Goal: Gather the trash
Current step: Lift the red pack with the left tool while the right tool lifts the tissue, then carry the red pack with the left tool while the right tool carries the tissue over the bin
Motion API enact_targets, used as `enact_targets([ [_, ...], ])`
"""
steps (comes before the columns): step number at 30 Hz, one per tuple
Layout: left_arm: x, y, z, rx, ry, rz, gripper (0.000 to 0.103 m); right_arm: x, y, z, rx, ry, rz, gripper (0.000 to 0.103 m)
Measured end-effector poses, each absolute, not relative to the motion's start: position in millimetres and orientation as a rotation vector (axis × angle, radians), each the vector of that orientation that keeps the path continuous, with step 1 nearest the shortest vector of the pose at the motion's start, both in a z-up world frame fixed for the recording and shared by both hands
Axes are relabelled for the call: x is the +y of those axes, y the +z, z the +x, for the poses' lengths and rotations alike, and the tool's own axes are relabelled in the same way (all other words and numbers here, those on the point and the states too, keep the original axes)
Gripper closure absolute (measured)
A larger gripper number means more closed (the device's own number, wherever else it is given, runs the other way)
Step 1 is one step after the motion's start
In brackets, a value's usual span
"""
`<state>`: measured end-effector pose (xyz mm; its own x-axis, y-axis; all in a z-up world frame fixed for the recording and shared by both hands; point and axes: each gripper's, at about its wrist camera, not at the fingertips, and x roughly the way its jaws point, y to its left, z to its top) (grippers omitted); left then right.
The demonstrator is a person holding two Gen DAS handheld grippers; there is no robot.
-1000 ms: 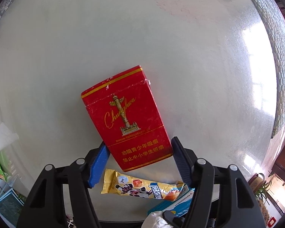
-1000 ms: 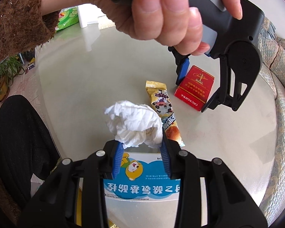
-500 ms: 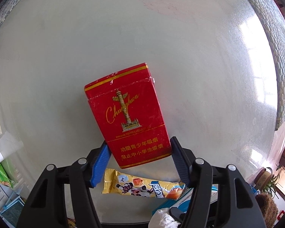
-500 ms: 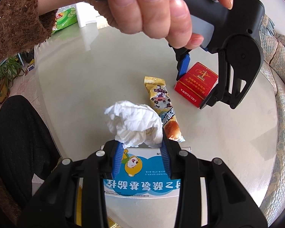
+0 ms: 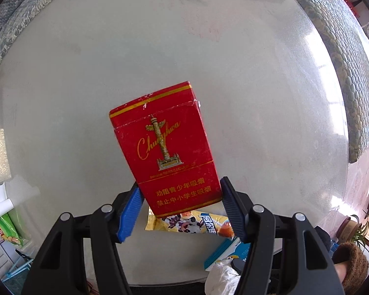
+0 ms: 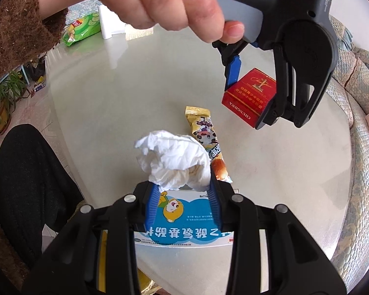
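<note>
Gleaming pale round table, patterned sofa alongside.

The yellow snack wrapper is partly covered in the left wrist view by the red cigarette pack held in front of it, and in the right wrist view the crumpled tissue hides one side of it. The blue-and-white box lies mostly behind the right gripper's fingers, and its lower edge cannot be seen. At the top of the right wrist view the person's hand is cut off by the frame.
</note>
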<state>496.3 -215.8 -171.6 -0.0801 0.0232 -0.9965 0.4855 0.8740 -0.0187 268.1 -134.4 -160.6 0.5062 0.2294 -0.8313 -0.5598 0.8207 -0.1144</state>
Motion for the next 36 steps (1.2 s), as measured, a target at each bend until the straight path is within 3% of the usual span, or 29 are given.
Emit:
enact_targets([
  [20,-116,-75,360,1.462,-0.393,0.372,0.043,-112,-97,174,0.925,0.414,-0.456,0.067],
  [36,-63,-85,221,1.375,-0.458,0.394,0.043,-92,-102,100,0.940,0.395,-0.491,0.067],
])
